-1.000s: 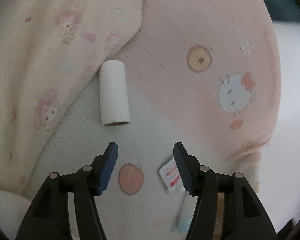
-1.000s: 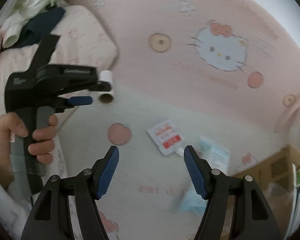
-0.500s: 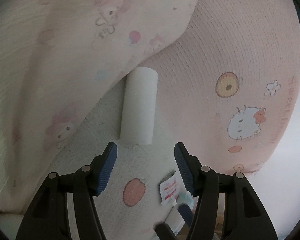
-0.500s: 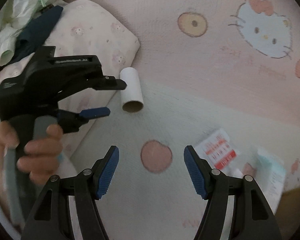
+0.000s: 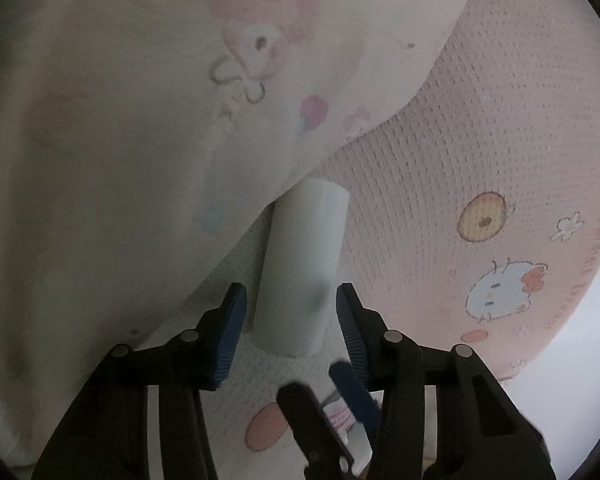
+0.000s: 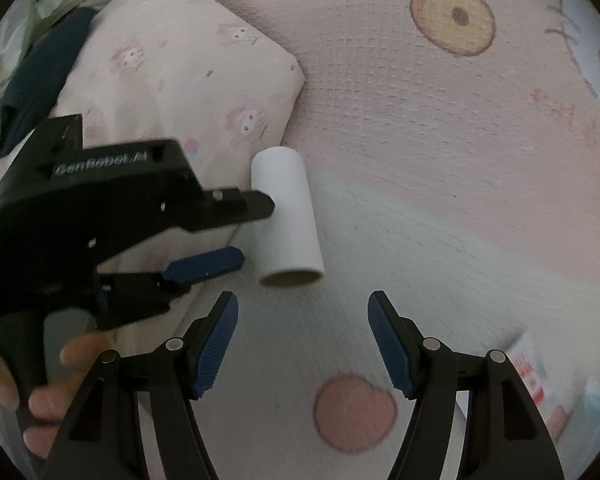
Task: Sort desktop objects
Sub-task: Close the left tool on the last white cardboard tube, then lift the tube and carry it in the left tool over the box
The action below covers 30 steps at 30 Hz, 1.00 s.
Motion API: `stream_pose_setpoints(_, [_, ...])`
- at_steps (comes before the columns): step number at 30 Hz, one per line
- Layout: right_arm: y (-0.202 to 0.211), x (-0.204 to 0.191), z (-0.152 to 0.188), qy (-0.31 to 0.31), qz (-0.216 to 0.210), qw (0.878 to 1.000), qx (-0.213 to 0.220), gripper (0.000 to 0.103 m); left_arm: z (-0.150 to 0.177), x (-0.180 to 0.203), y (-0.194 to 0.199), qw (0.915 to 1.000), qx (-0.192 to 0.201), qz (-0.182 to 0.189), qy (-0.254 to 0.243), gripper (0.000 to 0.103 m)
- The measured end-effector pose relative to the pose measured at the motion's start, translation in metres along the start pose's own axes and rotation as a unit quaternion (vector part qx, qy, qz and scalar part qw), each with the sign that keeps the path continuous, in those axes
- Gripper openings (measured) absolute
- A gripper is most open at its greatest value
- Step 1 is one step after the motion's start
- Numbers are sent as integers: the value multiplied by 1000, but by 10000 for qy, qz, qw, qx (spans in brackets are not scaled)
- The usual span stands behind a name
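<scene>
Left wrist view first: the printed pillow (image 5: 140, 160) fills the upper left, and the pink knit blanket (image 5: 480, 140) rises on the right, both crowding the pale patch of bedding (image 5: 260, 376) where I work. The two soft walls meet in a narrow wedge, and the white paper tube (image 5: 300, 268) lies in it, far end against the pillow's edge, open end toward me. My left gripper (image 5: 290, 316) has its blue pads spread on either side of the tube's near end, not touching it, as far as I can judge.

Right wrist view: my right gripper (image 6: 302, 344) hangs spread and empty just short of the tube (image 6: 286, 216), near the peach print (image 6: 354, 412). A small red-and-white sachet (image 6: 534, 376) lies off to the right edge.

Risks, as I judge them: the tube is light, hollow card, so a hard squeeze could crush it. It is round on soft fabric, so one pad landing first could roll it under the pillow's fold. My two tools are close, and the right one could knock the left's fingers.
</scene>
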State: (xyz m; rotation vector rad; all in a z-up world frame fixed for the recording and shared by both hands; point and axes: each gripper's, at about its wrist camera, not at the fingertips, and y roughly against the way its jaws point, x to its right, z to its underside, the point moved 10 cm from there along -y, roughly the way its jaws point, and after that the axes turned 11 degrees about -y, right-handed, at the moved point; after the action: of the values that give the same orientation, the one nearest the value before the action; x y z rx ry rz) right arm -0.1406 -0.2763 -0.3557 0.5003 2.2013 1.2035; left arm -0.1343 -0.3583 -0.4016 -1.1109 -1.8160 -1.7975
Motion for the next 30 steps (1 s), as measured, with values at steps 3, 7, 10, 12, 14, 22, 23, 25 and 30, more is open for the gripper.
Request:
stream_pose_setpoints(3, [-9,1,-4,88,4,10000,21,65,-1,-3,-2,9999,-16,49,92,42])
stream_pose_setpoints(7, [-16,-4,-9,199,-272,9994,41,65,-1,-2,-4,9999,-17,143,86,39])
stream_pose_setpoints(10, [-25,-8,-6,343,-328,9988,-95,61,-2,-1,-3,10000,15,70,-19,39])
stream_pose_setpoints(12, [-26,-10,-5,345,-463,9983,-113,49,-2,1,-2,9999,-7,63,-83,38])
stream_pose_setpoints(14, [-28,-4,-4,309,-285,9989,-201,41,-3,4,-5,9998,-35,39,-168,38])
stream_pose_setpoints(22, [-18,10,13,342,7,9988,-347,41,19,24,-7,9966,-364,203,-717,38])
stream_pose_setpoints(23, [-13,15,15,328,99,9988,-346,41,23,29,-8,9955,-398,297,-806,38])
stream_pose_setpoints(25, [-5,21,17,372,232,9985,-320,41,28,44,-10,9921,-445,417,-1096,38])
stream_pose_setpoints(30, [24,46,22,31,372,9989,-271,41,57,72,-5,9794,-600,886,-1714,38])
